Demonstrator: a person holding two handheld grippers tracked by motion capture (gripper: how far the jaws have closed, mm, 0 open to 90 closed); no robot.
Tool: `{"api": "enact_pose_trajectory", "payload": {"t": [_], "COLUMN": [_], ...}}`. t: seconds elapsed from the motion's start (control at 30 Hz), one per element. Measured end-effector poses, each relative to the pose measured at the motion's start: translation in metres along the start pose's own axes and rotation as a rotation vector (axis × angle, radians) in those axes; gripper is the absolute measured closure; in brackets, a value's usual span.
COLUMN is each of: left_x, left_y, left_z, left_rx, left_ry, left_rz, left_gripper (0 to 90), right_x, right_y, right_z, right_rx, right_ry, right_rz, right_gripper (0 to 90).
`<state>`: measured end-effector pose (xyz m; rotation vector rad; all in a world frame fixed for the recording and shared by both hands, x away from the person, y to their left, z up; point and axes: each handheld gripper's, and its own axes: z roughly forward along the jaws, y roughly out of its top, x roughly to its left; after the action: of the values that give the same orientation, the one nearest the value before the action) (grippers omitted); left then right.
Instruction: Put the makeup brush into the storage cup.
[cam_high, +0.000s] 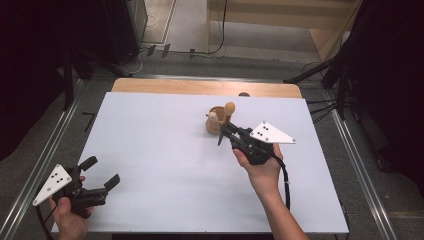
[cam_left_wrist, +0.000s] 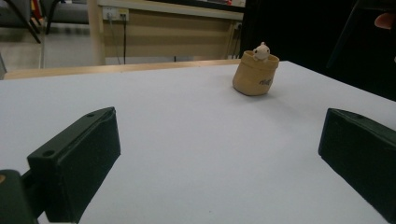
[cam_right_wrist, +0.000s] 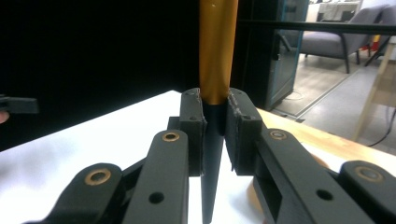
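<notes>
At the lower left of the high view, the left gripper hovers over the white table with its jaws spread wide and nothing between them. In the left gripper view, a tan cup with a small white figure at its rim stands upright in the upper right of the frame. Right of centre in the high view, the right gripper is clamped on a wooden-handled tool, just beside the cup; the right gripper view shows the handle squeezed between both pads.
</notes>
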<state>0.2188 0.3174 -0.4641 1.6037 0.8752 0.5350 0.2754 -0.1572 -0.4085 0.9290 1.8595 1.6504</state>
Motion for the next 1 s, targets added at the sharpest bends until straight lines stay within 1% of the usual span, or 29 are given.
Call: {"api": "enact_pose_trajectory", "payload": {"t": [0.1,0.23,0.3,0.4,0.57,0.63,0.8,0.9,0.97,1.0], "left_x": [0.0,0.002,0.002,0.001,0.001,0.001,0.002,0.002,0.003,0.002], "left_y": [-0.001,-0.003,-0.004,-0.004,-0.005,-0.005,-0.005,-0.005,-0.005,-0.005], "left_z": [0.0,0.0,0.001,0.002,0.003,0.003,0.002,0.002,0.002,0.002], "left_rx": [-0.002,-0.008,-0.006,-0.003,0.003,0.003,0.002,-0.003,-0.001,-0.002], "left_ry": [0.017,0.028,0.027,0.022,0.02,0.022,0.023,0.025,0.024,0.023], "left_rz": [0.001,-0.008,-0.01,-0.005,-0.006,-0.006,-0.006,-0.015,-0.009,-0.008], "left_gripper": [0.0,0.0,0.0,0.0,0.0,0.0,0.0,0.0,0.0,0.0], "right_x": [-0.005,-0.01,-0.012,-0.015,-0.02,-0.023,-0.033,-0.038,-0.042,-0.044], "right_y": [0.004,0.009,0.009,0.011,0.015,0.016,0.015,0.014,0.013,0.012], "right_z": [0.004,0.009,0.014,0.019,0.027,0.029,0.037,0.042,0.044,0.045], "right_rx": [-0.005,-0.021,-0.038,-0.04,-0.06,-0.07,-0.076,-0.064,-0.064,-0.071], "right_ry": [-0.017,-0.042,-0.061,-0.078,-0.108,-0.118,-0.142,-0.16,-0.169,-0.166], "right_rz": [-0.005,-0.003,-0.015,-0.027,-0.049,-0.049,-0.021,-0.029,-0.029,-0.021], "right_gripper": [80.0,80.0,80.0,80.0,80.0,80.0,80.0,80.0,80.0,80.0]}}
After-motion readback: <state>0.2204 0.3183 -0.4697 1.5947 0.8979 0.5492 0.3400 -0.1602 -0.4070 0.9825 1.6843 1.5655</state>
